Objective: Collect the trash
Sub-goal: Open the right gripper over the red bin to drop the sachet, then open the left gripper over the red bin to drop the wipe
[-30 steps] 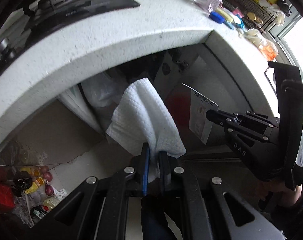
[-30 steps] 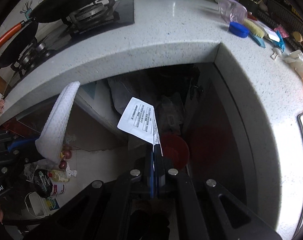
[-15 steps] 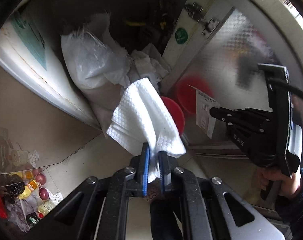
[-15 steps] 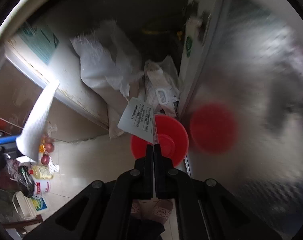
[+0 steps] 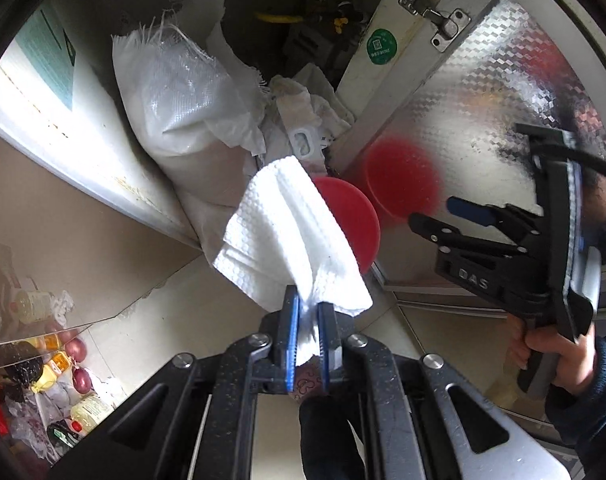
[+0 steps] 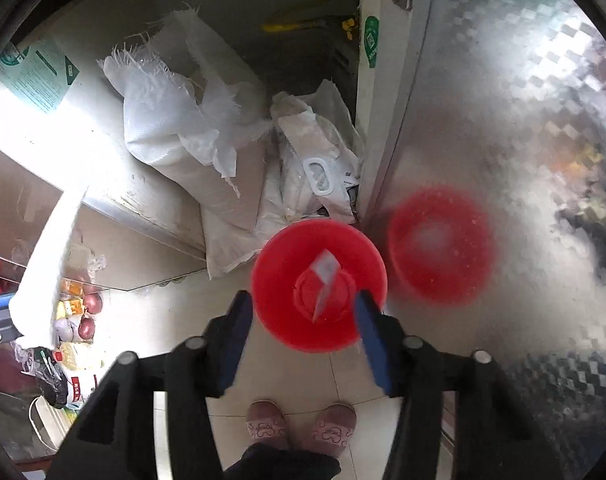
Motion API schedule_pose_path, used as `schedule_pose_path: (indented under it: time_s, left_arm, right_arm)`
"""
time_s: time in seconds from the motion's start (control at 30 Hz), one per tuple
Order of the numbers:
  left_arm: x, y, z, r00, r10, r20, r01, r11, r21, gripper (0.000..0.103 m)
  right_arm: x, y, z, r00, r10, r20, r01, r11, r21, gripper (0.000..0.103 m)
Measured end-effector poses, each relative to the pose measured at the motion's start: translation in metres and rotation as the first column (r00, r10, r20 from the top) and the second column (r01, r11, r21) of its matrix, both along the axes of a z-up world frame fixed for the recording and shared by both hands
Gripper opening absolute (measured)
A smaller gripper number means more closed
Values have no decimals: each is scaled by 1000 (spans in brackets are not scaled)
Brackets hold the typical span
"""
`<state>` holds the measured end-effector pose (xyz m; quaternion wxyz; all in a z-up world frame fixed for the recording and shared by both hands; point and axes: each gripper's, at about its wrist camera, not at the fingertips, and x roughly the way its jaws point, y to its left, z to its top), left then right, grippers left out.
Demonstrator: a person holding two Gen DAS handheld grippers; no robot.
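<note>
Your left gripper clamps the white cloth; the red bin sits at one o'clock beyond its fingers. Your right gripper's fingers are opening, empty, with the paper slip dropping into the bin at twelve.

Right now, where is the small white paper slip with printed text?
In the right wrist view, the small white paper slip is inside the round red plastic bin on the floor, loose between the opening right tongs.

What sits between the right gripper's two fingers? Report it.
In the right wrist view, the right gripper is opening; between its fingers shows the paper slip inside the red bin, untouched.
</note>
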<state>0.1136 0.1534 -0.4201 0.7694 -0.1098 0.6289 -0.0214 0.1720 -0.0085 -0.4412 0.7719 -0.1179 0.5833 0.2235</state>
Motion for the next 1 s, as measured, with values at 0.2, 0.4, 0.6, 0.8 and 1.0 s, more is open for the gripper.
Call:
schedule_pose_path:
  time_s: [0.2,0.4,0.6,0.8,1.0]
  left_arm:
    - [8,-3,-2,999,-35,2,35,999,0,7]
    - [22,-13,-15,996,-87,-9,87,996,-3,7]
    - [42,-26,-49,989,-144,-39,143,989,-27,7]
    - [64,-41,-79,973,-228,-38,225,972,-73,7]
    - [85,-57,-101,958,-281,-49,277,958,-74,26]
  right_arm:
    - [-6,-6,23,1000,-20,-4,20,999,41,70]
    - [-8,-13,35,997,-72,-6,72,994,80,91]
    - [-11,-22,22,986,-167,-23,168,983,77,102]
    - [-6,-35,1,973,-230,-34,231,972,35,102]
    - [-5,-52,-6,950,-306,-64,308,951,20,102]
